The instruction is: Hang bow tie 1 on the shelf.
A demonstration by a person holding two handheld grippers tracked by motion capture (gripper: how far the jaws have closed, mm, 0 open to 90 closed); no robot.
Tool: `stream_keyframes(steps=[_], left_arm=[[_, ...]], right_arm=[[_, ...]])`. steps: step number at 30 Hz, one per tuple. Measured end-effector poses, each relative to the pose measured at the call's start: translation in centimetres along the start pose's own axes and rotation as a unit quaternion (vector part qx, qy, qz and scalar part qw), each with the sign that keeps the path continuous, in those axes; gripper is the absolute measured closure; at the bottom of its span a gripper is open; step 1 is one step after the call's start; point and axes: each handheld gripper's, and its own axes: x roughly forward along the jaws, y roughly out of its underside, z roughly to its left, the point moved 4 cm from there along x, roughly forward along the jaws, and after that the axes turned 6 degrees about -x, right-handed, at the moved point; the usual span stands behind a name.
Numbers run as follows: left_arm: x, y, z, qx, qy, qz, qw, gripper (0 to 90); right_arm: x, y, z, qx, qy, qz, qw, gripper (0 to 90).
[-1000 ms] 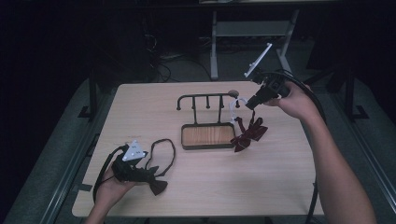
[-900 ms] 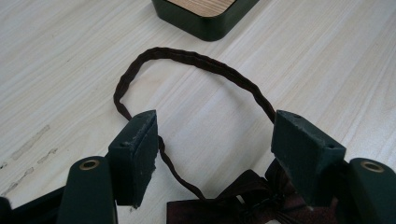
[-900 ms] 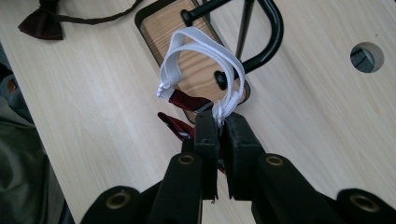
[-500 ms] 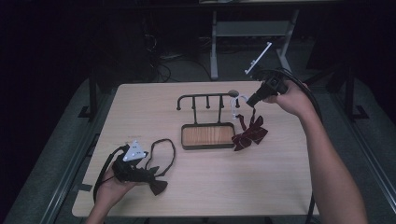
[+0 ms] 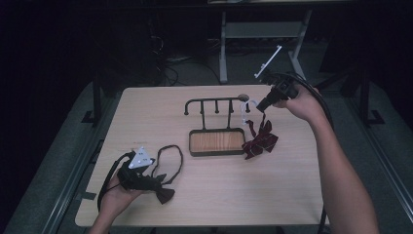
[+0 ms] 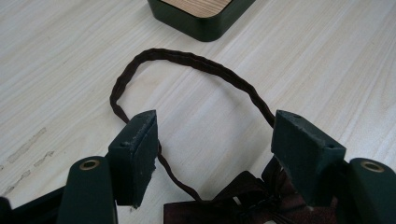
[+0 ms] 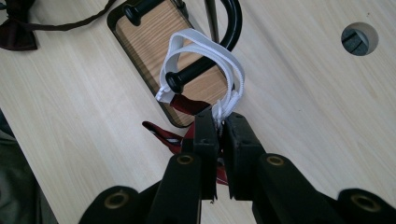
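A black peg rack (image 5: 216, 104) stands on a wood-floored tray (image 5: 216, 141) at the table's middle. My right gripper (image 5: 263, 105) is shut on a white elastic strap (image 7: 205, 51) that loops over the rack's end peg (image 7: 194, 74). A red bow tie (image 5: 260, 141) hangs from that strap, beside the tray's right end. At the front left, my left gripper (image 6: 215, 144) stands open over a dark brown bow tie (image 6: 243, 203). Its thin strap (image 6: 187, 60) arcs across the table between the jaws, which touch nothing.
A round cable hole (image 7: 358, 38) pierces the table behind the rack. A metal stand (image 5: 263, 29) and cables lie on the dark floor beyond the table's far edge. Bare wood spans the table's front right.
My right gripper has drifted a little up and to the right, still holding the white strap. The left gripper and the dark bow tie have stayed put.
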Motion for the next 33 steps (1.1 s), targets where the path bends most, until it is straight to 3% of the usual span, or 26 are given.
stream_keyframes(steps=[14, 33], left_arm=[[0.1, 0.0, -0.1, -0.002, 0.001, -0.002, 1.0, 32.4], [0.1, 0.0, 0.0, 0.003, 0.0, 0.004, 1.0, 32.3]], right_arm=[[0.4, 0.3, 0.2, -0.002, -0.005, -0.007, 1.0, 78.1], [1.8, 2.2, 1.1, -0.002, -0.047, -0.027, 0.9985, 72.5]])
